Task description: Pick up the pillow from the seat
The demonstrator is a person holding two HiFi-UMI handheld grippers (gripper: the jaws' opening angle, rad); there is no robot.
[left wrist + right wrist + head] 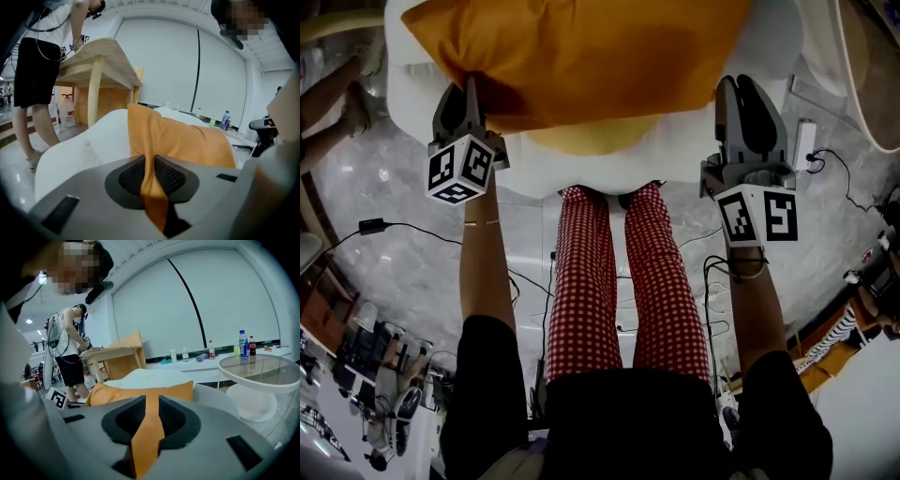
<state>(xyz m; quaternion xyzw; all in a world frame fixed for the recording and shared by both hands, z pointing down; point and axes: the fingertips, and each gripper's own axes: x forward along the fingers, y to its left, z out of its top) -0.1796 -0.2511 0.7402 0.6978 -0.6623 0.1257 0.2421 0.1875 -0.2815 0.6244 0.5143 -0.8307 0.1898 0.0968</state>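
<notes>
Red-checked trousers (609,281) fill the near foreground of the head view. Beyond the knees, the white seat (534,176) carries the orange pillow (581,47).

At the left, the left gripper (471,84) has its jaws clenched on the pillow's near left corner. Its own view shows a fold of orange cloth squeezed thin between the mesh pads. Across the middle, the pillow spans the seat, and a paler yellow cushion (591,139) peeps out from under its near edge. At the right, the right gripper (741,89) has its jaws grasping the near right corner. A wider band of cloth fills the gap between those pads, so this hold looks the looser of the two.

To lift well, both hands should rise together and level, keeping the cloth taut between them so that neither corner slides out. I would firm up the right grip first. Raising straight up should keep the yellow cushion from being dragged along.

At the top edge of the head view, the pillow's far half is cut off. Whether its underside clears the seat or rests on it cannot be told. How much of the yellow cushion lies beneath is hidden.
</notes>
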